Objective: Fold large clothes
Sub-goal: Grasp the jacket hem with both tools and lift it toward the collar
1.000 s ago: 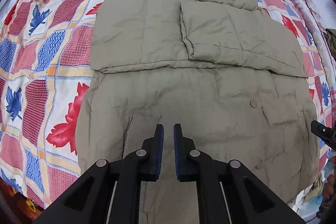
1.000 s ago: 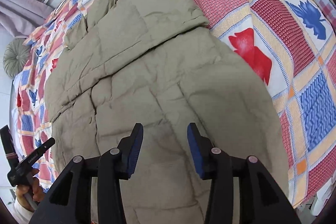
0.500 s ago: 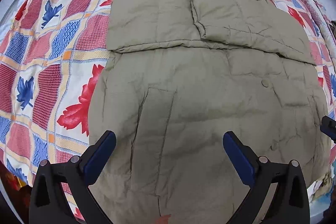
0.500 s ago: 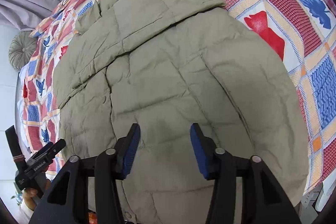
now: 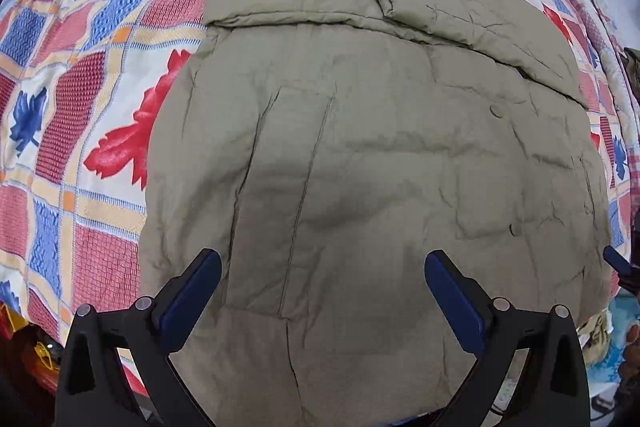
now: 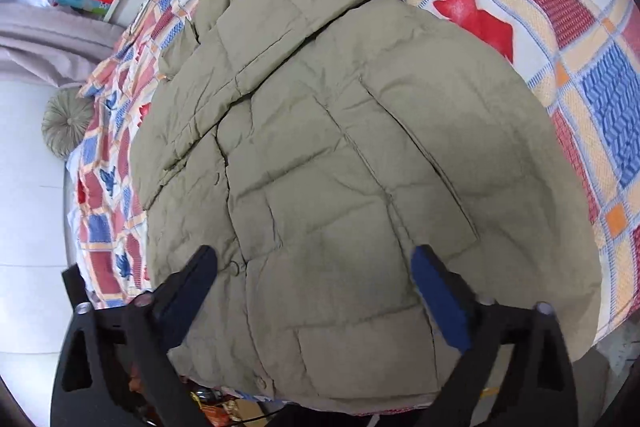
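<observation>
Olive jacket (image 5: 360, 167) on patterned bedspread (image 5: 80, 67), left hand-held gripper (image 5: 322, 277) wide, right hand-held gripper (image 6: 314, 267) opening, empty

Olive quilted jacket (image 5: 380, 187) lies flat on the bed, sleeves folded across.

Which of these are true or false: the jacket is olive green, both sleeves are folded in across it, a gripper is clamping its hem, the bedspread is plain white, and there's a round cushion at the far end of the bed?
1. The jacket is olive green. True.
2. Both sleeves are folded across it. True: they lie over the chest.
3. A gripper clamps its hem. False: the left gripper is wide open above the fabric; the right gripper is opening, nothing pinched.
4. The bedspread is plain white. False: red and blue leaf patchwork.
5. A round cushion sits at the far end. True.
</observation>
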